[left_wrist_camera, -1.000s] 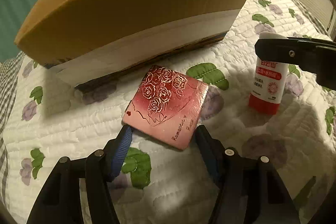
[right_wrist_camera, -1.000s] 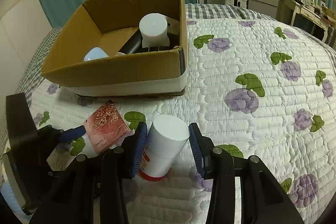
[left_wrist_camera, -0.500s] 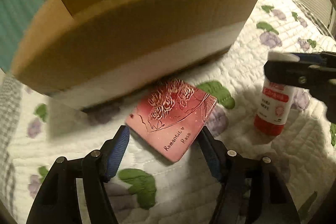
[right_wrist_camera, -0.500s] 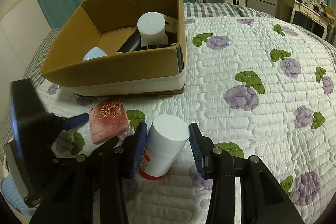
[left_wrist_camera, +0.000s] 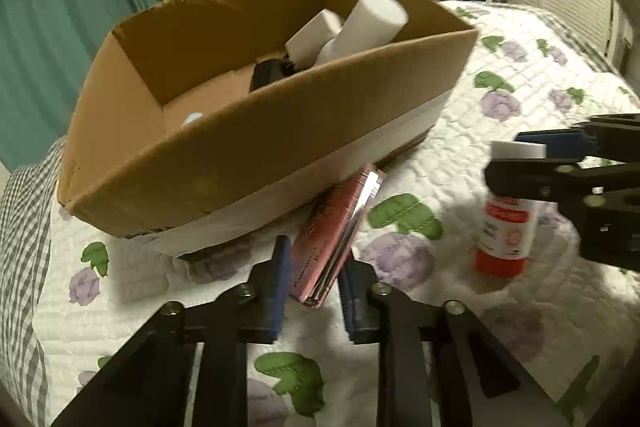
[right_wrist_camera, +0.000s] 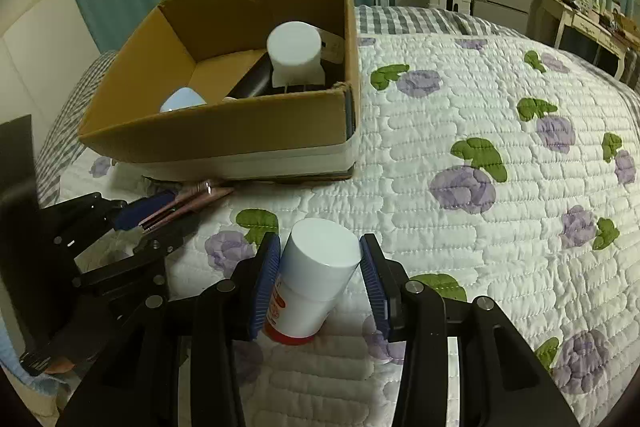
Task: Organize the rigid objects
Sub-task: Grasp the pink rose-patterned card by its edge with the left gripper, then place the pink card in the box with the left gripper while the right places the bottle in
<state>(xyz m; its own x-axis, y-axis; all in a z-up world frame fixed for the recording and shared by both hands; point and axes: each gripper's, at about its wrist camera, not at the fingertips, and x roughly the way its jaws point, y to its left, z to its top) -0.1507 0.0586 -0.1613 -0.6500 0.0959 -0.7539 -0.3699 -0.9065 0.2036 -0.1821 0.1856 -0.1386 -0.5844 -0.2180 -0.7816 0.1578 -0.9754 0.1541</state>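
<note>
My left gripper point(left_wrist_camera: 314, 285) is shut on a flat red rose-printed case point(left_wrist_camera: 336, 231), held on edge and lifted in front of the cardboard box point(left_wrist_camera: 256, 163). The case also shows in the right wrist view point(right_wrist_camera: 188, 201), clamped in the left gripper point(right_wrist_camera: 152, 215). My right gripper point(right_wrist_camera: 320, 279) has its pads around a white bottle with a red base point(right_wrist_camera: 312, 287) that stands on the quilt; contact looks close on both sides. The bottle point(left_wrist_camera: 506, 211) and right gripper point(left_wrist_camera: 532, 163) show in the left wrist view.
The box point(right_wrist_camera: 224, 139) holds a white cylinder point(right_wrist_camera: 294, 47), a black item point(right_wrist_camera: 252, 83) and a pale blue object point(right_wrist_camera: 182, 99). The flowered quilt point(right_wrist_camera: 480, 131) stretches right. Furniture point(right_wrist_camera: 580, 19) stands beyond the bed.
The left gripper has closed on the red case, turned it from flat to on edge and raised it off the quilt. The right gripper's pads have moved closer around the bottle.
</note>
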